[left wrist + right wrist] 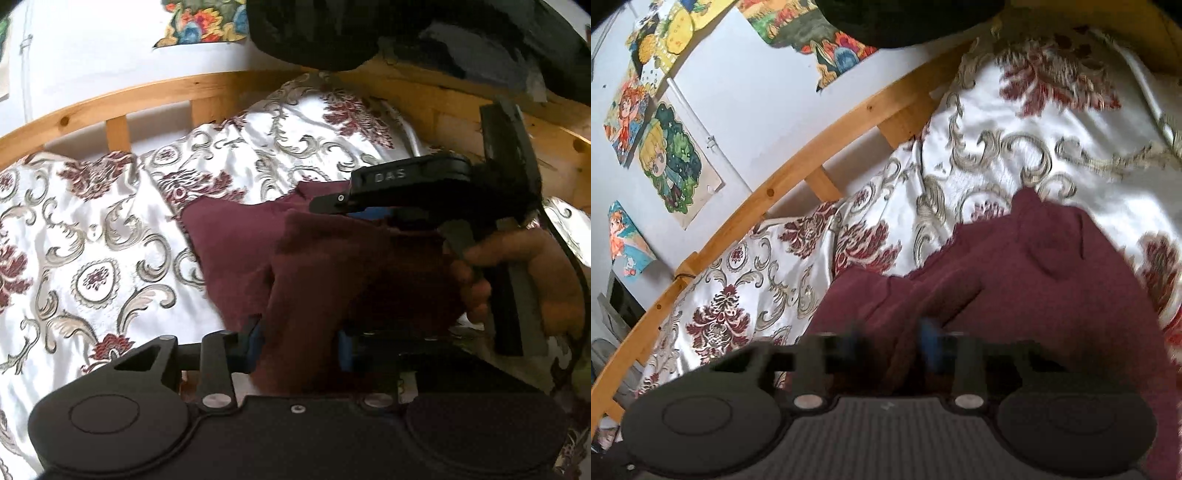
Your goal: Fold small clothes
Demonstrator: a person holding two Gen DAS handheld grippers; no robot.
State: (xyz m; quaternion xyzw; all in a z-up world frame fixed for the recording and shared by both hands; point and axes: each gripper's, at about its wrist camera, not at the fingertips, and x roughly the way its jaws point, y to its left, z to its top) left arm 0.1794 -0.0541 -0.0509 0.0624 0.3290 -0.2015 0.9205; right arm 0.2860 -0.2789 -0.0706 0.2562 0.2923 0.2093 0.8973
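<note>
Maroon garment (325, 266) pinched by left gripper (299, 345) above bedspread (92, 236); right gripper (892, 341) likewise clamped on it, hand (532, 280) visible only from left wrist.

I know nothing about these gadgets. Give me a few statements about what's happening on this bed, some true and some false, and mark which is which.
1. The dark maroon knit garment lies on a white satin bedspread with red floral and grey scroll patterns. True.
2. The left gripper has its jaws closed on maroon fabric. True.
3. The bed frame is grey metal. False: the light wooden slatted bed frame is pine-coloured.
4. The wall behind the bed is bare. False: colourful cartoon posters hang on it.
5. The right gripper, seen from the left camera, is held by a bare hand. True.
</note>
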